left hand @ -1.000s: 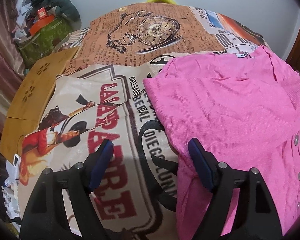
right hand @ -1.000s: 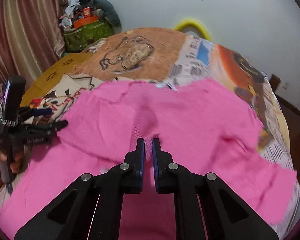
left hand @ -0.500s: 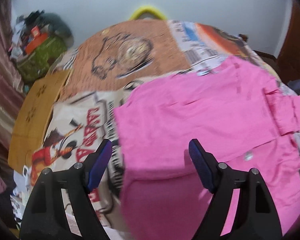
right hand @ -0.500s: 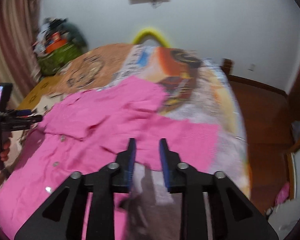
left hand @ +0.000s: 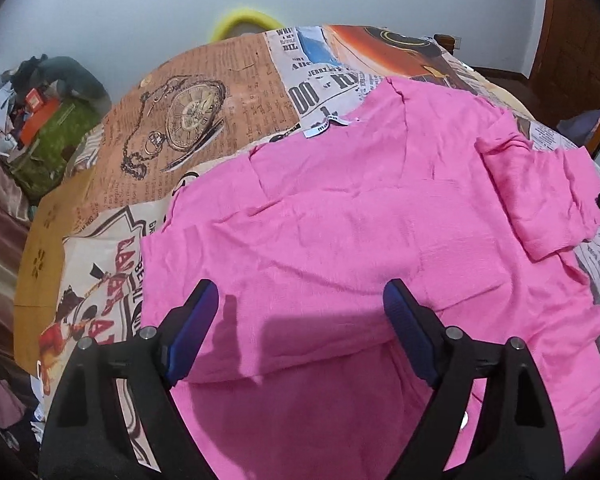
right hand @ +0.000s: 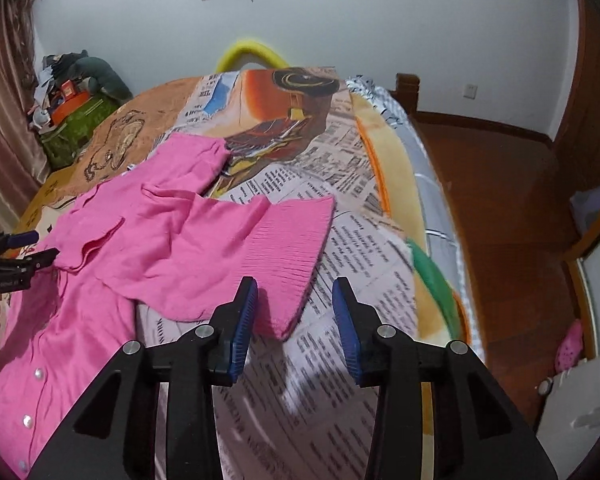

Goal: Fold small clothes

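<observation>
A pink button-front cardigan [left hand: 360,240] lies spread on the bed, its white neck label [left hand: 326,124] at the far edge. My left gripper [left hand: 300,296] hovers over the body of the cardigan. Its jaws are opening wide and nothing is pinched between them. In the right wrist view one sleeve [right hand: 228,248] stretches out to the right and ends in a ribbed cuff [right hand: 300,240]. My right gripper [right hand: 295,286] is just above the cuff's near corner. Its jaws are opening, the pads clear of the cloth. The left gripper [right hand: 36,246] shows at that view's left edge.
A bedspread [left hand: 204,120] printed with newspaper and a pocket watch covers the bed. A yellow arc [right hand: 252,54] rises behind its far end. A pile of clutter [right hand: 72,92] sits at the far left. The bed's right edge [right hand: 440,240] drops to a wooden floor [right hand: 500,200].
My left gripper has moved right, from the bare bedspread to over the cardigan. My right gripper has let go of the pink cloth, opened, and swung right to the sleeve cuff.
</observation>
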`<state>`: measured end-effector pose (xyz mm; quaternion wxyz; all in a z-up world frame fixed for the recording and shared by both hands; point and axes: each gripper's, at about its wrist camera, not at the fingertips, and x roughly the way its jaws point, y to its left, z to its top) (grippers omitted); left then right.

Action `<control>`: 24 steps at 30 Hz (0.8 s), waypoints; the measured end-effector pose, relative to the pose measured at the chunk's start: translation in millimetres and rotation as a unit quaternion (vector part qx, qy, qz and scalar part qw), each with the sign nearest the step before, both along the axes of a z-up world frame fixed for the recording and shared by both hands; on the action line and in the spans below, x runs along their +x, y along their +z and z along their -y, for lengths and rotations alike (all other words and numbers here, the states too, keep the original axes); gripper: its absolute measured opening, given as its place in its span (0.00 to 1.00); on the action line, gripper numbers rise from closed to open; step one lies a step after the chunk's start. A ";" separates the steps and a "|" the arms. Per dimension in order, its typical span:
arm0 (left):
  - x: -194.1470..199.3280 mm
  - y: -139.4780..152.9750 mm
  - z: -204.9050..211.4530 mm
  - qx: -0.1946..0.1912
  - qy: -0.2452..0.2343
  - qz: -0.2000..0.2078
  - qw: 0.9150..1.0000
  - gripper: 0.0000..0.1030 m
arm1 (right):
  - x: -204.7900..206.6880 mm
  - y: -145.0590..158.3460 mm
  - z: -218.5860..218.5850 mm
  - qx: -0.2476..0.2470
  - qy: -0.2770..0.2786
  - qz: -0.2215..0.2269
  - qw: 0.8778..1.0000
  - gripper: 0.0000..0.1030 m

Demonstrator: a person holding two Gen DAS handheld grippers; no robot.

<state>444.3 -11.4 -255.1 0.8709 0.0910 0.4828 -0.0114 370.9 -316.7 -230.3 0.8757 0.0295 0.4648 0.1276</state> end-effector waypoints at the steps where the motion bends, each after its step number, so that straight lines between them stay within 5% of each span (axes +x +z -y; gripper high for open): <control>1: 0.8 0.1 -1.1 -0.004 0.002 -0.001 1.000 0.83 | 2.1 -2.8 -0.5 0.004 0.002 -0.003 1.000 0.34; 3: 0.3 1.2 -4.2 -0.011 0.005 -0.003 1.000 0.83 | 6.1 -9.1 -2.6 0.007 0.003 -0.014 1.000 0.34; 7: -7.5 11.2 -12.0 -0.017 0.008 0.009 1.000 0.83 | 1.4 -8.1 -4.2 -0.007 0.001 0.003 1.000 0.09; 9: -12.5 17.9 -17.6 -0.018 0.012 0.016 1.000 0.83 | -0.2 -0.4 -1.6 -0.002 0.001 0.009 1.000 0.05; 16: -32.8 44.8 -44.6 -0.008 0.031 0.050 0.998 0.83 | -4.0 55.6 -12.9 0.003 0.024 0.056 0.998 0.03; 24: -56.7 63.1 -75.4 -0.016 0.046 0.080 0.996 0.84 | 5.6 127.3 -80.3 0.020 0.083 0.125 0.988 0.03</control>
